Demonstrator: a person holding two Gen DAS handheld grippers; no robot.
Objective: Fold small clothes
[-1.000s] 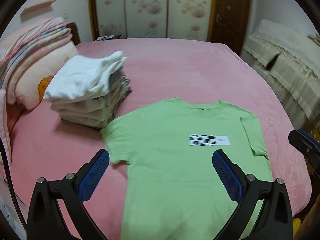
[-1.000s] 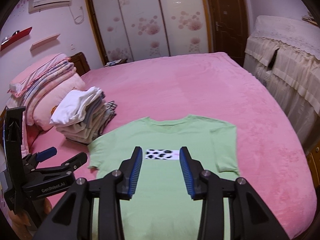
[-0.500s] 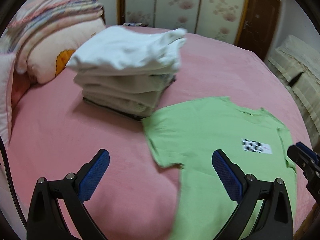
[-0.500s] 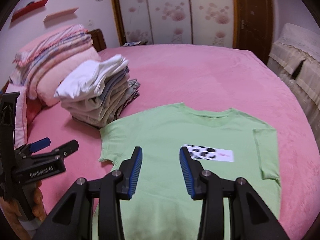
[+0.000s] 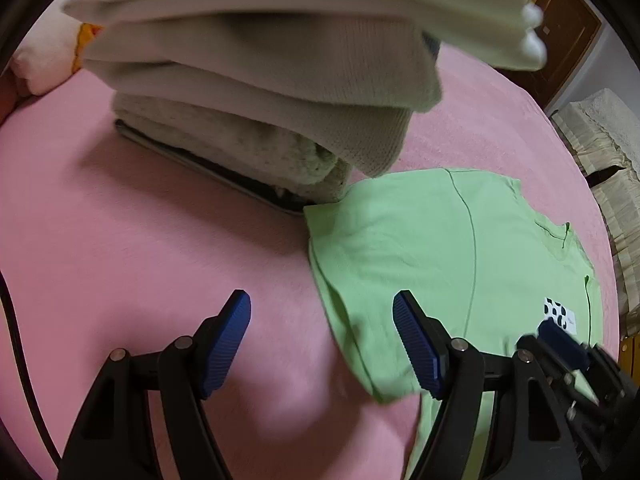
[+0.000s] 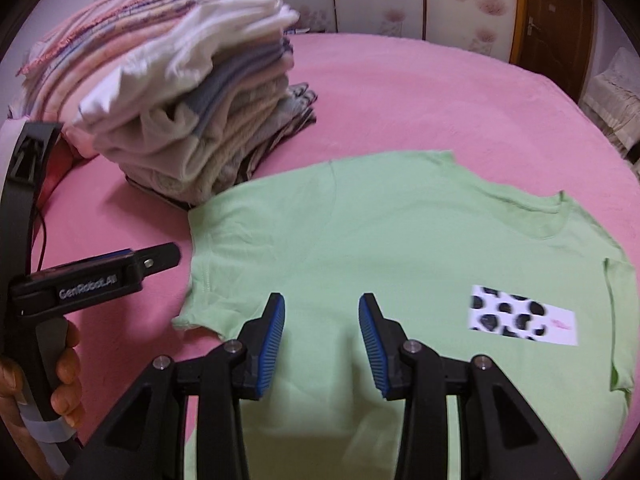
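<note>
We bring the half-open, empty left hand-held gripper (image 5: 322, 346), its jaws just closing, to the green T-shirt (image 6: 400, 248) sleeve (image 5: 352, 320) for the first fold, the right hand-held gripper (image 6: 322, 340) narrow and empty above the shirt; next, pinch the sleeve edge

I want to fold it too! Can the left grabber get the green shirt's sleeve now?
Probably yes: the left gripper hangs open over the green shirt's sleeve edge, with nothing between.

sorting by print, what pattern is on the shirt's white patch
Black blotchy spots on the white patch, clearest in the right wrist view.

Green tee (image 6: 400, 240) w/ blk-spotted white patch (image 6: 524, 314), pink bedspread (image 6: 420, 92), blue tool pads (image 6: 274, 344).
</note>
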